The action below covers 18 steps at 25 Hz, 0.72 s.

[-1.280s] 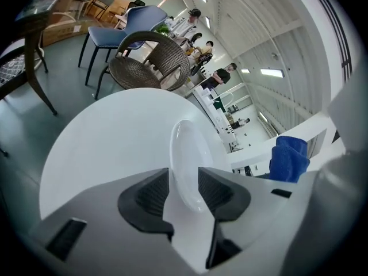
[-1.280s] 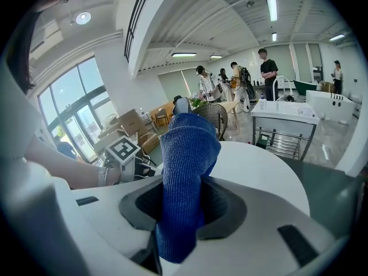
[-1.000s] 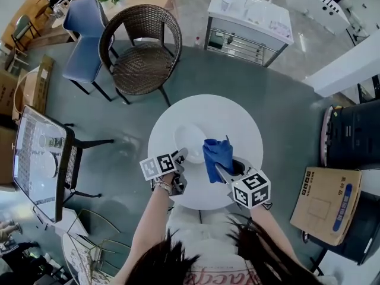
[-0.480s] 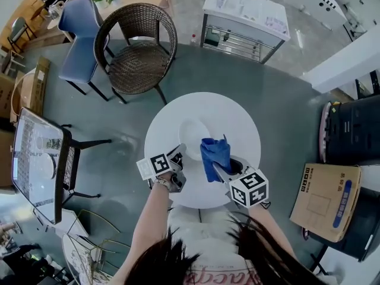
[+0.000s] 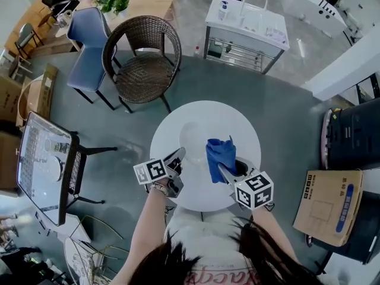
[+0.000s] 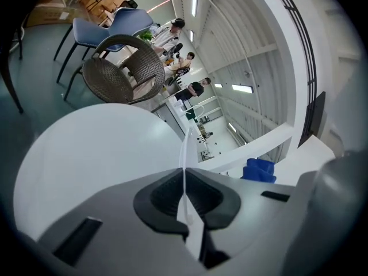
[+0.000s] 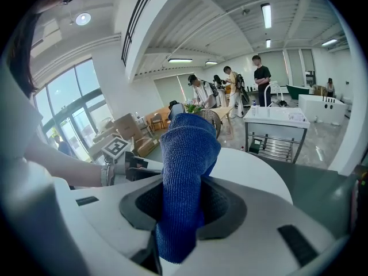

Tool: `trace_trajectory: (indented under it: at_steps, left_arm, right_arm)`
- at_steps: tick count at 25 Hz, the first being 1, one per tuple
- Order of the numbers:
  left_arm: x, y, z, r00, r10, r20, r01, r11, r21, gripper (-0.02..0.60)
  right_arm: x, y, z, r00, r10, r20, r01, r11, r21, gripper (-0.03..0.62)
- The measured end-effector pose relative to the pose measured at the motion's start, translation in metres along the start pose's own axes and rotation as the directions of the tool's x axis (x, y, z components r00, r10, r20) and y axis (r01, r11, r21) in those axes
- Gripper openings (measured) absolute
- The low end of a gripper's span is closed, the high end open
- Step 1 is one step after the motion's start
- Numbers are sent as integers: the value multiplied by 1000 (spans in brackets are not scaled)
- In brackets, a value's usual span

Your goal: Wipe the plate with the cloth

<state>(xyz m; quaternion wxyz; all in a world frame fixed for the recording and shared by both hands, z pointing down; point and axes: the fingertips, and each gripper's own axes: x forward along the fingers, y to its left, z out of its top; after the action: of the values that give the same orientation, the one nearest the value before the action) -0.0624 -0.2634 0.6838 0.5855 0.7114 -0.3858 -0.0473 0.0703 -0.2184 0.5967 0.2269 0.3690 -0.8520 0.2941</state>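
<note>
While we are looking down in the head view, our forearms are reaching up from the bottom edge toward the round white tabletop (image 5: 237,120) at the centre of the frame. Nearest to us, left of centre, the left hand-held gripper (image 5: 177,155) is pinching the near rim of the white plate (image 5: 193,136). Its dark pads are pressing together on that thin edge, which is showing edge-on between them in the left gripper view. We cannot tell whether the plate's far side is resting on the tabletop.

Just to the right, the right hand-held gripper (image 5: 223,172) is clamping the blue cloth (image 5: 221,152). The cloth is standing up out of the jaws in a bunched fold, just beside the plate.

Off to the lower right, a cardboard box (image 5: 326,206) is lying on the grey floor (image 5: 119,129).

Beyond the tabletop, toward the upper left, a brown wicker chair (image 5: 142,64) is standing, with a blue chair (image 5: 89,40) just left of it. At the top, right of centre, a white cart (image 5: 246,25) is sitting on the floor.
</note>
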Motion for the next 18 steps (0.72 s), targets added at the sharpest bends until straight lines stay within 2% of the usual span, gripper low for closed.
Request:
trace_trajectory:
  at_steps: [5, 9, 12, 18]
  left_arm:
    - [-22, -30, 26, 999, -15, 45, 11, 996, 89, 17]
    - [-34, -62, 33, 994, -78, 72, 69, 989, 129, 17]
    - [-39, -89, 33, 985, -147, 87, 132, 978, 161, 17]
    - [-57, -136, 38, 981, -172, 87, 143, 952, 272, 17]
  right_arm:
    - [-20, 7, 23, 998, -14, 63, 16, 999, -32, 132]
    - [-33, 9, 38, 993, -28, 113, 35, 997, -62, 132]
    - [-44, 9, 47, 988, -41, 151, 51, 996, -68, 132]
    - [-72, 28, 93, 958, -26, 286, 61, 992, -113, 132]
